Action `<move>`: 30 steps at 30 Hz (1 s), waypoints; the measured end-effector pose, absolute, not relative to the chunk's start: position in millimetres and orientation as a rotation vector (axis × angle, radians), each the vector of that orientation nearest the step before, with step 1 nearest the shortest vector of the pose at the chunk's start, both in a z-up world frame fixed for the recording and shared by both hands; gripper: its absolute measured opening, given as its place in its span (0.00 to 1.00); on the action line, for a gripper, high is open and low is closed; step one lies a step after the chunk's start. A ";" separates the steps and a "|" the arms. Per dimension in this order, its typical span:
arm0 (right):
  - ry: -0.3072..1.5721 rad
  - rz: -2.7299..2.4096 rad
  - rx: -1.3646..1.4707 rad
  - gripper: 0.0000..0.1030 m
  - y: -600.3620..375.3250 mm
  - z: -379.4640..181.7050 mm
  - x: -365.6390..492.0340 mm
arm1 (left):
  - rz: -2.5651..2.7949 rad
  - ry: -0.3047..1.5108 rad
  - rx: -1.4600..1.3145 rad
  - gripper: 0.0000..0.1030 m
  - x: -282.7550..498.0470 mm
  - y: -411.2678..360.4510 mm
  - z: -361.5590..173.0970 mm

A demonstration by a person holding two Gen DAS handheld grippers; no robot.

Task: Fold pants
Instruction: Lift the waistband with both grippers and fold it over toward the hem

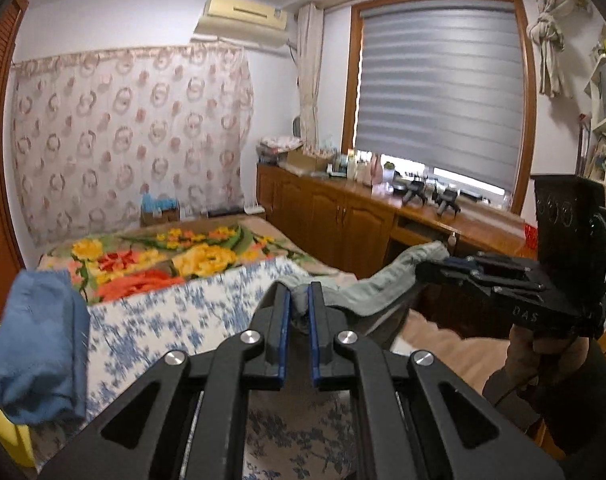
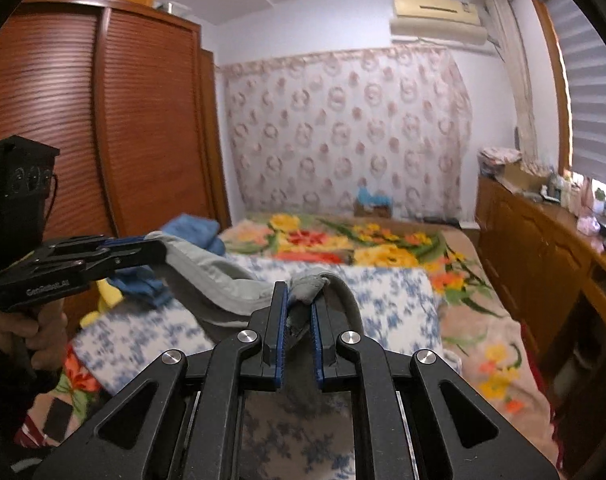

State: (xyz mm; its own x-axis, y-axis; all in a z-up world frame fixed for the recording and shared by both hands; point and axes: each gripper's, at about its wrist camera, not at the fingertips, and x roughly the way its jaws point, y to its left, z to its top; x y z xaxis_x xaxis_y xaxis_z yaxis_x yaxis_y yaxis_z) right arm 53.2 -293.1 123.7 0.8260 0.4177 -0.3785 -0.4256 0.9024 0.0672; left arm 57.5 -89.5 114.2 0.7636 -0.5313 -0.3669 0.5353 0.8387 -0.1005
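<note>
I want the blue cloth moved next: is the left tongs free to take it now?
Probably not: the left tongs are shut on the grey pants; the blue cloth lies uncovered beside them.

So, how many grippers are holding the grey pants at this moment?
2. The left gripper is shut on one end of the grey pants; the right gripper is shut on the other end. The pants sag between them above the bed.

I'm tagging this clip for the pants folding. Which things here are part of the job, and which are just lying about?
Job:
grey pants
left gripper, shut on the pants
right gripper, shut on the pants
blue-flowered sheet beneath

Lying about:
blue cloth
floral blanket
clutter on the cabinet
</note>
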 end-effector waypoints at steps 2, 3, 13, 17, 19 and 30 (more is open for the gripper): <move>0.400 0.485 0.008 0.07 -290.6 134.9 54.0 | -0.568 0.372 0.013 0.05 55.6 -83.3 125.2; 0.390 0.498 0.008 0.07 -287.4 141.2 53.1 | -0.560 0.365 0.014 0.05 55.2 -80.2 128.1; 0.440 0.546 -0.054 0.07 -242.8 133.1 124.0 | -0.413 0.394 0.008 0.05 134.7 -48.2 104.5; 0.431 0.514 -0.089 0.07 -221.7 133.9 188.4 | -0.345 0.313 0.013 0.05 177.6 -43.4 123.6; 0.380 0.499 -0.089 0.07 -218.9 145.2 205.9 | -0.324 0.270 0.019 0.05 186.6 -40.6 135.3; 0.625 0.543 -0.127 0.07 -199.9 35.8 214.8 | -0.280 0.592 0.053 0.05 156.8 -26.7 -17.1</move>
State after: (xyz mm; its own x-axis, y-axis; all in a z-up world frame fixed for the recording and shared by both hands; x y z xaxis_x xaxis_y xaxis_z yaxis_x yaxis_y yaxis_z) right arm 214.8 -199.9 35.8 0.6766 0.4448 -0.5869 -0.5194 0.8532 0.0478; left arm 156.8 -26.7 -17.1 0.7933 -0.2447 -0.5575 0.2751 0.9609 -0.0303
